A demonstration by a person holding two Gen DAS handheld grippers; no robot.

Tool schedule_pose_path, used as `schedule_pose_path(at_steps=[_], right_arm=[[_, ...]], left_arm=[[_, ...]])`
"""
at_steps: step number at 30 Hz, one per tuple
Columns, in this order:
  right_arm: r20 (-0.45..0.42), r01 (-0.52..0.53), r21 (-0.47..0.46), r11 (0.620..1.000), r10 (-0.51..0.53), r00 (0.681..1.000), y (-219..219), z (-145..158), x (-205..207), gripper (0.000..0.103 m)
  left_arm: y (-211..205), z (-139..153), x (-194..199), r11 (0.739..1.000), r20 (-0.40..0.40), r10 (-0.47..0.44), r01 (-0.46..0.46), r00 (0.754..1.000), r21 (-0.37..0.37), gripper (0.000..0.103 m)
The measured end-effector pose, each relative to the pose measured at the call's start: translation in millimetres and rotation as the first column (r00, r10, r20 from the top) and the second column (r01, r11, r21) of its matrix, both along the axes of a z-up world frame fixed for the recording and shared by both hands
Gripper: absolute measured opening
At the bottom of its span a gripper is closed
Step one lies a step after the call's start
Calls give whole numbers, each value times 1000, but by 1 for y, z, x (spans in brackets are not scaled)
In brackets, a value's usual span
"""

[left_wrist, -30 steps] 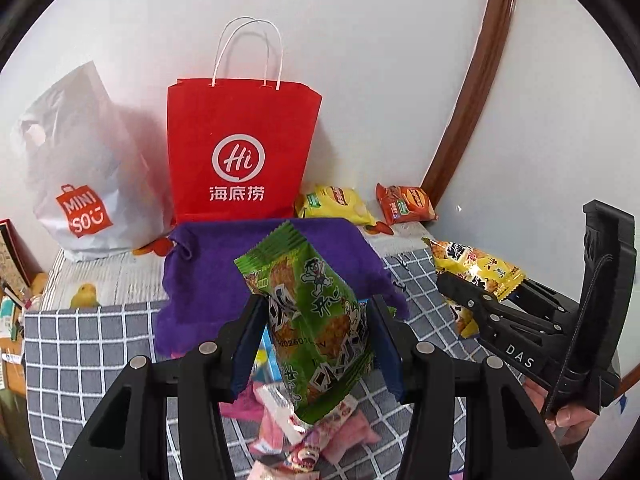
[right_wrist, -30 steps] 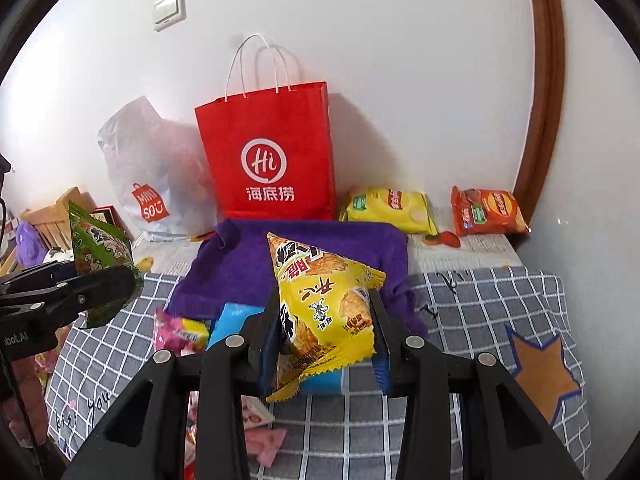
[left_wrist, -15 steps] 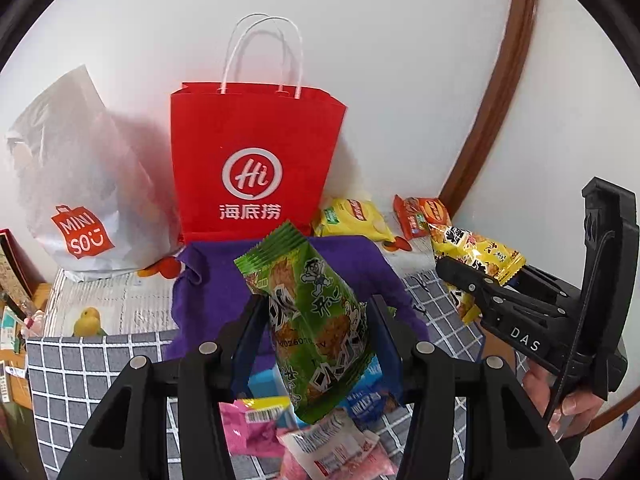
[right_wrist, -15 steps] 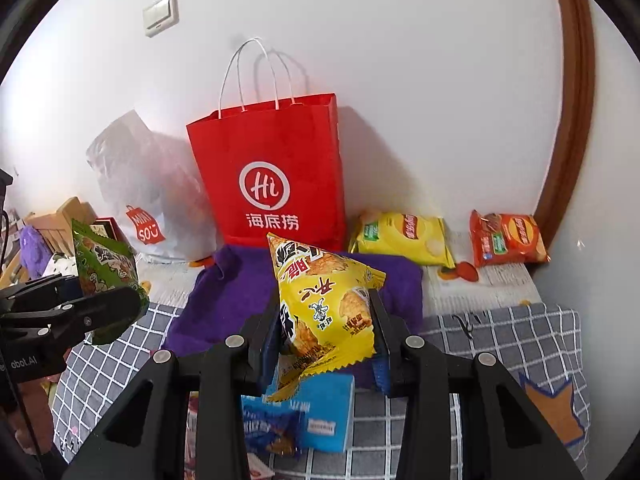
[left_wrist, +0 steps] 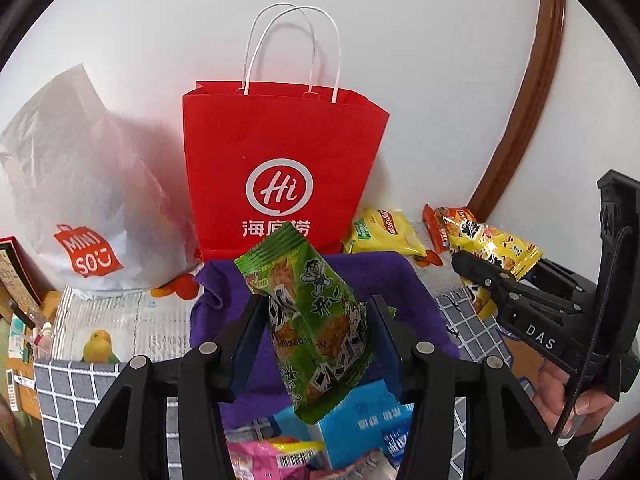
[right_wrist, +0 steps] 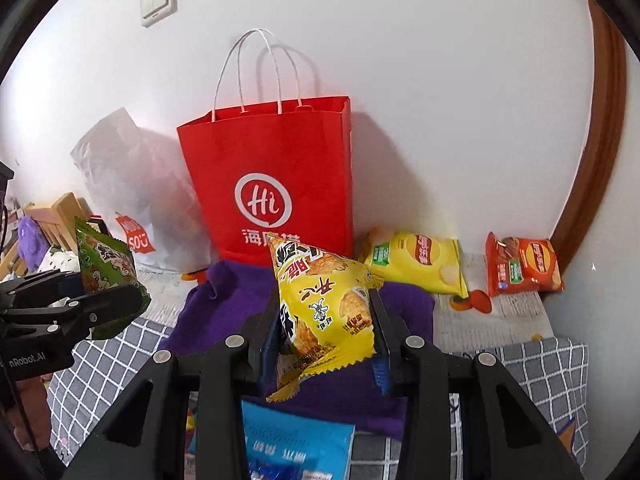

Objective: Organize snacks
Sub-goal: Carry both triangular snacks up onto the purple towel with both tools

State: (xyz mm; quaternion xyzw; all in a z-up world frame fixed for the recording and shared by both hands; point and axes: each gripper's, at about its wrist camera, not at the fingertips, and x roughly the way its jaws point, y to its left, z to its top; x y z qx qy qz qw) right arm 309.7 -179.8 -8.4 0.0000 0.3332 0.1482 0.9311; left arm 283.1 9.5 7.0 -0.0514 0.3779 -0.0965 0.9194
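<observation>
Red paper bag (left_wrist: 280, 168) upright, contents hidden, white plastic bag (left_wrist: 80, 200) beside it

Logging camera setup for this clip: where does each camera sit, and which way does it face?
Left wrist: on the left gripper, facing the red bag at the wall; it grips a green packet; right gripper and a hand at right.
Right wrist: on the right gripper, facing the same bag; it grips a yellow packet; left gripper at left.
Shared: bag, purple cloth, both packets.

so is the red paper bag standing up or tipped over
Standing upright: the red paper bag rests on its base against the wall, mouth open at top, handles up.
</observation>
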Motion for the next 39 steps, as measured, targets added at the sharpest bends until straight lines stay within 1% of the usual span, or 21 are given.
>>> schedule_pose_path(at_steps=[5, 7, 11, 15, 18, 19, 22, 23, 24, 27, 30, 33, 35, 39], right_arm=[[-4, 10, 0, 1000, -10, 1000, 3, -5, 26, 38], [-3, -2, 6, 1000, 2, 1000, 4, -8, 34, 38], [4, -15, -22, 1000, 15, 1000, 6, -14, 49, 38], [-7, -5, -21, 1000, 5, 1000, 3, -25, 65, 38], [-56, -19, -6, 1000, 18, 998, 2, -45, 78, 38], [-77, -25, -13, 1000, 24, 997, 3, -51, 82, 38], [-102, -25, -31, 999, 22, 995, 2, -64, 91, 38], [-120, -37, -32, 999, 33, 992, 3, -69, 94, 38], [-135, -50, -34, 998, 45, 990, 4, -72, 96, 38], [-182, -67, -46, 997, 57, 982, 5, -89, 104, 38], [-219, -81, -52, 995, 67, 973, 8, -103, 109, 38], [-260, -102, -59, 993, 83, 962, 16, -117, 114, 38], [-287, -116, -76, 990, 90, 954, 21, -127, 116, 38], [-313, -124, -85, 989, 92, 945, 24, -138, 118, 39]], left_arm=[[-1, -8, 24, 1000, -16, 5, -5, 1000, 14, 50], [-2, -11, 31, 1000, -19, 6, -5, 1000, 29, 50], [1, -17, 45, 999, -21, 11, -10, 1000, 38, 50], [5, -35, 64, 999, -43, 18, -17, 999, 30, 50], [7, -50, 75, 1000, -71, 17, -16, 997, 20, 50], [8, -57, 80, 1000, -82, 17, -16, 996, 18, 50], [11, -73, 87, 1000, -109, 21, -21, 994, 1, 50], [12, -81, 91, 1000, -130, 25, -25, 991, -1, 50], [12, -87, 94, 1000, -152, 22, -21, 988, 9, 50], [17, -100, 100, 999, -182, 32, -29, 983, 16, 50], [23, -111, 106, 999, -212, 44, -45, 976, 4, 50], [22, -123, 110, 999, -243, 50, -46, 969, 22, 50], [20, -128, 112, 999, -258, 45, -41, 965, 21, 50], [17, -136, 115, 999, -274, 43, -36, 961, 31, 50]])
